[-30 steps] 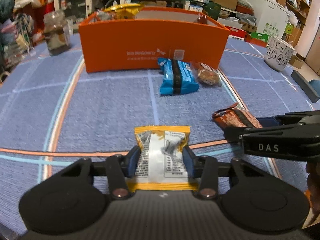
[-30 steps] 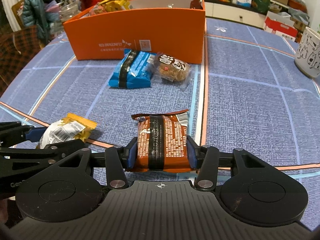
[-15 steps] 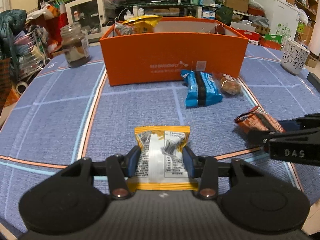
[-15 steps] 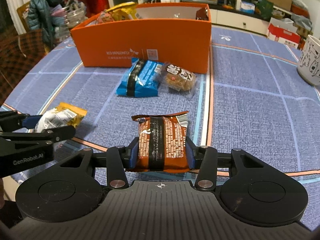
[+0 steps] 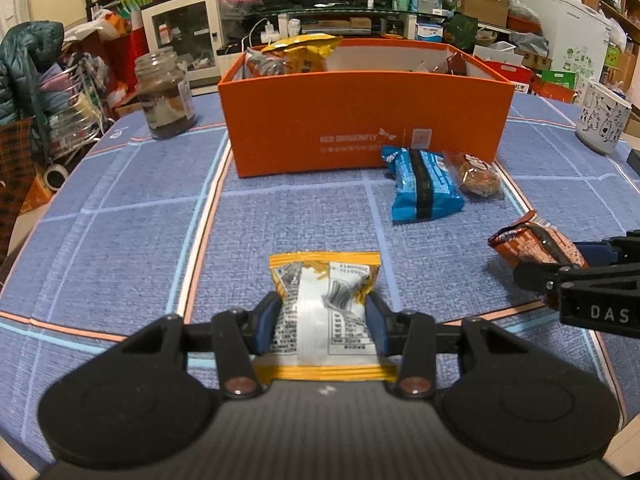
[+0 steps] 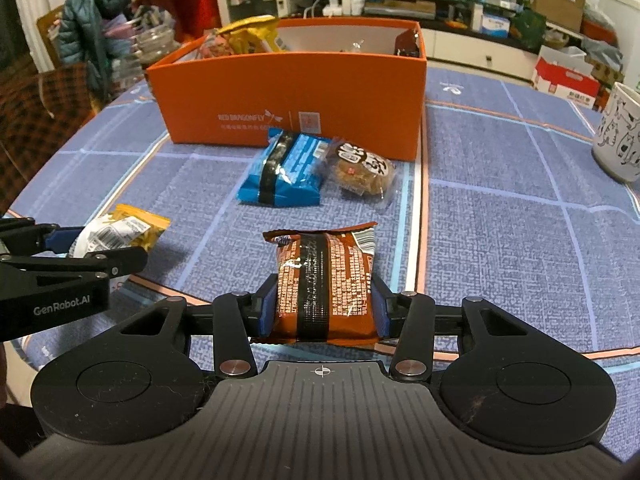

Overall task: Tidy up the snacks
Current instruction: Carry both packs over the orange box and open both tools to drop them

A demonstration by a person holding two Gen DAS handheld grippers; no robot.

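Note:
My left gripper (image 5: 324, 322) is shut on a yellow-and-white snack packet (image 5: 326, 308), held just above the blue cloth. My right gripper (image 6: 323, 306) is shut on a brown snack packet (image 6: 324, 280) with a black band. Each held packet shows in the other view too: the yellow packet (image 6: 120, 230) at the left, the brown packet (image 5: 536, 242) at the right. Ahead stands an open orange box (image 5: 360, 120) with snacks inside. In front of it lie a blue packet (image 5: 422, 184) and a round cake in clear wrap (image 5: 478, 172).
A glass jar (image 5: 164, 94) stands left of the box. A white patterned mug (image 5: 602, 118) sits at the far right. Beyond the table are shelves, cartons and a jacket on a chair. The table edge runs close under both grippers.
Both grippers have lifted a little with their packets, so the box and table look farther off. The left view has tilted and swung, bringing the jar further in.

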